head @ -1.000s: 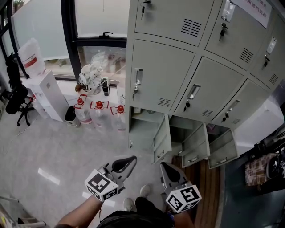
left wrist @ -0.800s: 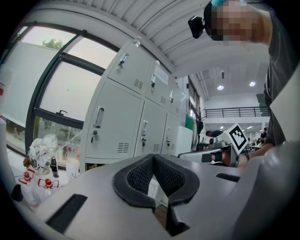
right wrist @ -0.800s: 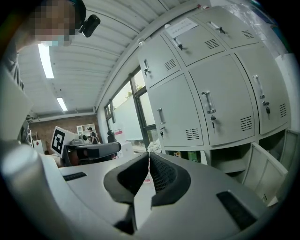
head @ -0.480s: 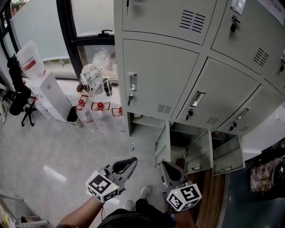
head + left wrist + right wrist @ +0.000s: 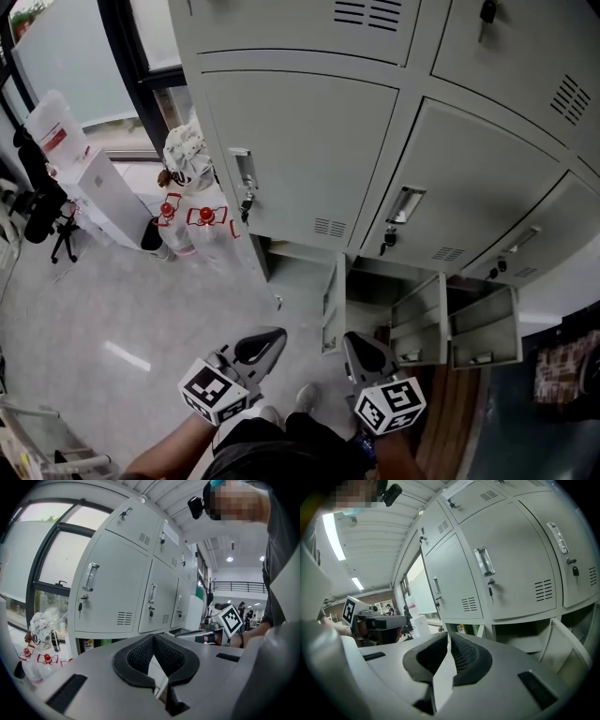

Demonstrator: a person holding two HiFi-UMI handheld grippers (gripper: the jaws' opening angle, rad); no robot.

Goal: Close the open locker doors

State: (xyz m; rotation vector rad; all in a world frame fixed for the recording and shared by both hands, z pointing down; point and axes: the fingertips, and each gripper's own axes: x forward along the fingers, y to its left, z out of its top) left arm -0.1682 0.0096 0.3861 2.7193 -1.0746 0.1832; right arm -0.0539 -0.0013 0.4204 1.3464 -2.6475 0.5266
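Pale glossy floor (image 5: 122, 319) runs up to a bank of grey lockers (image 5: 300, 150), with a dark-framed window (image 5: 56, 56) off beyond it. Low in the head view the left hand-held gripper (image 5: 278, 334) and the right hand-held gripper (image 5: 352, 339) hang side by side, a little apart, each with its jaws pressed together (both gripper views show the padded tips meeting). Ahead of them, in the bottom row, three doors stand open. The left open door (image 5: 330, 302) lies just ahead, between the two grippers. The middle open door (image 5: 419, 319) is ahead and to the right of the right hand-held gripper, and the right open door (image 5: 485, 328) is farther right again. Neither gripper touches any of them. The doors above are shut, and a key (image 5: 246, 202) hangs at one latch. Well ahead and left of the left hand-held gripper, red-capped water bottles (image 5: 202, 225) stand on the floor beside the lockers, with a white box (image 5: 94, 192) farther left.
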